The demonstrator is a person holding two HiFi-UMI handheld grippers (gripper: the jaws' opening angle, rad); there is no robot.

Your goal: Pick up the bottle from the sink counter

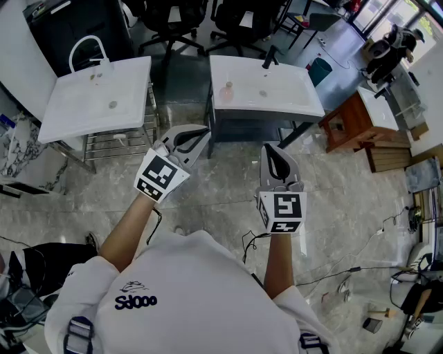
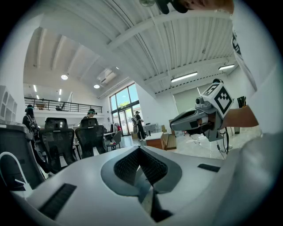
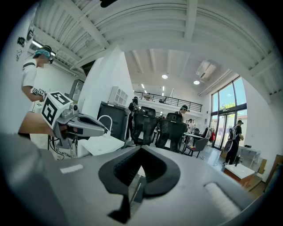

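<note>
A small pinkish bottle point(image 1: 228, 88) stands at the left end of the right-hand white sink counter point(image 1: 291, 97) in the head view. Both grippers are held over the floor in front of that counter, well short of the bottle. My left gripper point(image 1: 199, 133) points toward the counter's near left corner, jaws shut and empty. My right gripper point(image 1: 270, 148) is below the counter's front edge, also shut on nothing. In the left gripper view my jaws point(image 2: 140, 149) meet at the tip, and the right gripper point(image 2: 194, 121) shows beside them. The right gripper view shows closed jaws point(image 3: 141, 150) and the left gripper point(image 3: 84, 126).
A second white sink point(image 1: 97, 97) with a curved faucet point(image 1: 88, 48) stands at the left on a metal rack point(image 1: 121, 142). Office chairs point(image 1: 173, 21) are behind the sinks, and a wooden cabinet point(image 1: 353, 121) is at the right. Cables point(image 1: 346, 269) lie on the marble floor. People stand far back.
</note>
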